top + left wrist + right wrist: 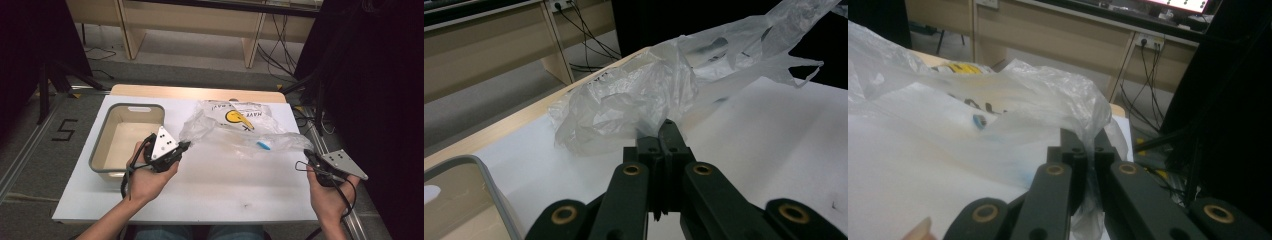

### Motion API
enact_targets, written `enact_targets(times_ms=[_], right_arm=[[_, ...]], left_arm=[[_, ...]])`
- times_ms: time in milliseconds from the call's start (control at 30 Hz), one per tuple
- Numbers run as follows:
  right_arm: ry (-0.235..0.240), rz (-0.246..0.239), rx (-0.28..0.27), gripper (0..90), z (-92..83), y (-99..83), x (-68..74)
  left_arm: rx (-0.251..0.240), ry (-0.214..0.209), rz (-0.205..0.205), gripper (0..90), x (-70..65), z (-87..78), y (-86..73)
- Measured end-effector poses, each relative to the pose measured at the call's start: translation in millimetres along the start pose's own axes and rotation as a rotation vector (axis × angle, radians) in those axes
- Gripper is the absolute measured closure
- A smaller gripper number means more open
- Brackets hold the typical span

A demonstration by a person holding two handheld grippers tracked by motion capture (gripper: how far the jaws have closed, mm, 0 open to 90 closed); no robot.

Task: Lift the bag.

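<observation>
Clear plastic bag (240,131): thin, feather-light, limp, slippery, tear-prone film, best taken at gathered edges, as now pinched between closed left gripper (184,146) and closed right gripper (306,153).

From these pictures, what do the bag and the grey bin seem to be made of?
The bag looks like thin, glossy, clear plastic film: the white table shows through it, it wrinkles finely, and it carries yellow and black print. The grey bin seems to be moulded hard plastic with a matt finish, judging by its rounded rim and cut-out handle. Its pale inside may be a different material; I cannot tell.
</observation>
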State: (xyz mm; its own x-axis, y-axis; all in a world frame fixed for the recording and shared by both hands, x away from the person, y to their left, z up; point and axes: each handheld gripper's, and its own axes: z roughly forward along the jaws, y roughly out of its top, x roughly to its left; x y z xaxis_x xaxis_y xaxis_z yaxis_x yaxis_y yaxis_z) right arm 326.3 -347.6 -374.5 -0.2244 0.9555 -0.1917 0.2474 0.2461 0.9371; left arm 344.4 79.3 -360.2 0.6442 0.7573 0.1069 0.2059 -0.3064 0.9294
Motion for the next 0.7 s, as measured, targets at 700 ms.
enact_targets(times_ms=[700], right_arm=[[-0.013,0.004,-0.073,90.0,-3.5,16.3,0.0]], left_arm=[[-0.150,-0.015,0.017,89.6,-8.9,-18.4,22.0]])
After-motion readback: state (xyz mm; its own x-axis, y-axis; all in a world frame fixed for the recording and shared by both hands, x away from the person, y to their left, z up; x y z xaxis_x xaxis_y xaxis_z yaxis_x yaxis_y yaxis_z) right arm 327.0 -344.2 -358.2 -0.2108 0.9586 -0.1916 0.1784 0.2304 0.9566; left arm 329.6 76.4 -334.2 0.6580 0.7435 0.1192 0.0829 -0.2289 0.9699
